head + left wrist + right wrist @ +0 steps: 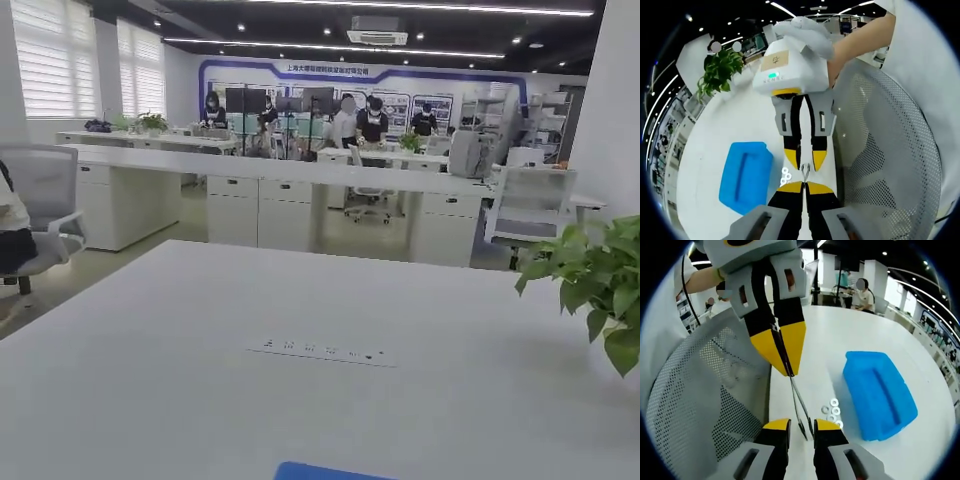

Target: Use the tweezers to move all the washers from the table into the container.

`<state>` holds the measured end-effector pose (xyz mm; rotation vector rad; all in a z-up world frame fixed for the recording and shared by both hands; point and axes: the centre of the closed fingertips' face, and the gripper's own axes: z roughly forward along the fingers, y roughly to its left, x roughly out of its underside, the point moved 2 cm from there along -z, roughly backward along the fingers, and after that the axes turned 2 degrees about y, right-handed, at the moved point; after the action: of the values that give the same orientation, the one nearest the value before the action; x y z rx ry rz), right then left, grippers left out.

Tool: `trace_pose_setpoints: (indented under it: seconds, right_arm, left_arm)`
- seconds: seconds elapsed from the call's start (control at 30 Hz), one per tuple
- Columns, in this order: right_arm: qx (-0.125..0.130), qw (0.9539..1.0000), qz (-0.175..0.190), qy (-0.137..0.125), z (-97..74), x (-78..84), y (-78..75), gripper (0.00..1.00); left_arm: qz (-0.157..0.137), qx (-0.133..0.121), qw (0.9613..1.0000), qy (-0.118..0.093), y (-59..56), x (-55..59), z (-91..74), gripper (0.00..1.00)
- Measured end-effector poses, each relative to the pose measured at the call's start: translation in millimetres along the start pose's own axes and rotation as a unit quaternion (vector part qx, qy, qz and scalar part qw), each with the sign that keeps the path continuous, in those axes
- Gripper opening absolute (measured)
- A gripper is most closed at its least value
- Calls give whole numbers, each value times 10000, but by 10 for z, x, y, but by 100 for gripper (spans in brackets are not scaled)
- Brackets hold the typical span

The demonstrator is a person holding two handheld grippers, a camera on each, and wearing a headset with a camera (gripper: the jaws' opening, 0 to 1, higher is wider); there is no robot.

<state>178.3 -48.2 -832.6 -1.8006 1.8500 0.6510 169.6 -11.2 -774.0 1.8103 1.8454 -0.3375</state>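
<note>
We look across a bright open office with rows of white benches; our own white desk (pixel 200 380) runs out ahead, with a leafy plant (pixel 590 280) at its right edge.

In the right gripper view, the left hand-held gripper (pixel 788 365) has its yellow jaws pressed together on the tweezers (pixel 792 390), pinching them near their upper part. The tweezers' long axis runs straight from that hand-held gripper toward the right hand-held gripper (pixel 801 424). The right one's jaws stand apart, and the tweezer tips sit in the gap between them. We cannot tell whether the jaws touch the legs.

The washers (pixel 832 412) lie in a small cluster on the desk, just beside the tweezer tips. They sit on the side toward the blue container (pixel 880 395), between the tips and its near corner. None can be seen inside the container.

We judge the right hand-held gripper to be the nearer to the washers. The tips need only a short sideways swing toward the container to reach them.
</note>
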Motion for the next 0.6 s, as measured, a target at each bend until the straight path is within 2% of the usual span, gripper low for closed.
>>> trace_pose_setpoints:
  seconds: [0.23, 0.6]
  right_arm:
    - [4, 9998, -204, -78, 71, -38, -40, 7]
    - [289, 9984, -193, -435, 134, -237, -237, 7]
  left_arm:
    - [-16, 16, 10000, 63, 29, 4, -41, 0]
    - [41, -95, 9997, 212, 234, 16, -143, 0]
